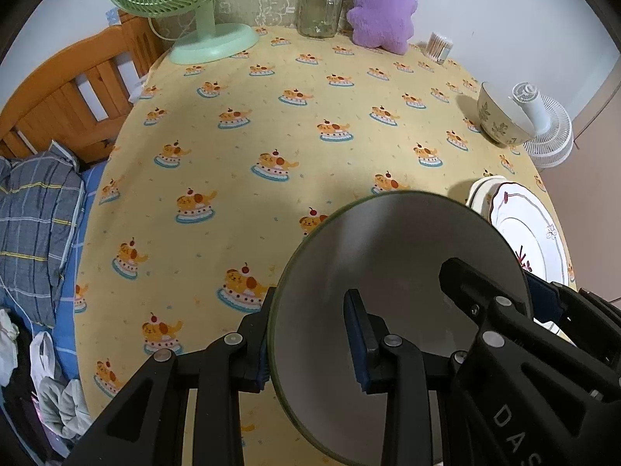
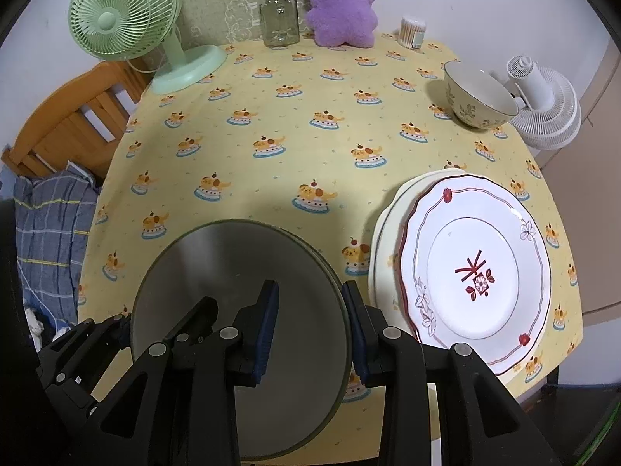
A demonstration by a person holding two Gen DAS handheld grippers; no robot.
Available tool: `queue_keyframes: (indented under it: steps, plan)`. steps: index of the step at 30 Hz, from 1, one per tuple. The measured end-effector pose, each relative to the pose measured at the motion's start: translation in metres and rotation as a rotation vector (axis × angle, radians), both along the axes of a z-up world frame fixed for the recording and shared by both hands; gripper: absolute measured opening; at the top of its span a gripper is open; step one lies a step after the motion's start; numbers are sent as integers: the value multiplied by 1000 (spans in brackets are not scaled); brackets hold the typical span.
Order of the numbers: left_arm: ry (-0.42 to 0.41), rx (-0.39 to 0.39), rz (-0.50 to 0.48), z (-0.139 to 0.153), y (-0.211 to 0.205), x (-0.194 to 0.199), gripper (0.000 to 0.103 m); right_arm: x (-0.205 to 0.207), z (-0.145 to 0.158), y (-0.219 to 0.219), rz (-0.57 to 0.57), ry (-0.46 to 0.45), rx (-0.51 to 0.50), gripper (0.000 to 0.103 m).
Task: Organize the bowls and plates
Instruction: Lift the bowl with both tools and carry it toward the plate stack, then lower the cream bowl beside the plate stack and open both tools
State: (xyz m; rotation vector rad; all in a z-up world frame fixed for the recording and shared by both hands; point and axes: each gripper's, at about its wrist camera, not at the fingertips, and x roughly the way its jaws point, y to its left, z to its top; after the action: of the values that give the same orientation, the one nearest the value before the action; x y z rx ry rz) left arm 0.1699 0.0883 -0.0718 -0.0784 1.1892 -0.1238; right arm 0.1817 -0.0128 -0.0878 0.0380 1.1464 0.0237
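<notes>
Yellow tablecloth (image 2: 271, 178) printed with cartoon dogs on cakes covers the table and fills the centre of both views.

Nearest the cameras, a grey plate (image 2: 240, 310) with a thin green rim stands tilted on edge at the lower centre of each frame. Both grippers grip it. The left gripper (image 1: 310, 345) is clamped on the plate's left rim, one blue-padded finger on each face. The right gripper (image 2: 310, 330) is clamped on the plate's right rim in the same way. In the left wrist view the plate (image 1: 396, 272) sits lower right of centre, with the right gripper (image 1: 504, 310) visible behind it.

Just beside the grey plate, at the right of the right wrist view, a white plate with red flower pattern (image 2: 477, 268) lies flat on a cream plate (image 2: 388, 240), which rests on the cloth.

Farther back, at the upper right, a floral bowl (image 2: 479, 95) stands upright near the table edge, with a white fan (image 2: 543, 101) behind it.

Along the top of the frame, from left to right, stand a green fan (image 2: 124, 15), a glass jar (image 2: 279, 15), a purple plush toy (image 2: 341, 4) and a cotton swab tub (image 2: 412, 31).
</notes>
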Motion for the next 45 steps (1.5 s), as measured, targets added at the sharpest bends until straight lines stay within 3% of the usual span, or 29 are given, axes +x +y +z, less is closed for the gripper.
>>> queue_keyframes:
  steps: [14,18,21,24,28,37,45]
  plan:
    - [0,31,-1,-4,-3,5,30,7,-7,-4,4,-13,-7,37]
    - [21,32,-5,-7,-4,3,36,5,-9,-4,-10,-1,-15,38]
    - [29,36,-18,-9,-5,-2,39,2,-16,-6,-11,38,16,47]
    - [37,41,-34,-9,-4,-7,59,-4,-18,-5,-26,54,19,53]
    - [18,38,-39,-3,2,-14,71,-14,-13,-4,-40,29,28,62]
    - [-44,30,-36,20,6,-18,77,-22,11,-7,-54,-26,49,73]
    - [-81,67,-12,33,-8,-13,77,-13,20,-21,-30,-55,64,75]
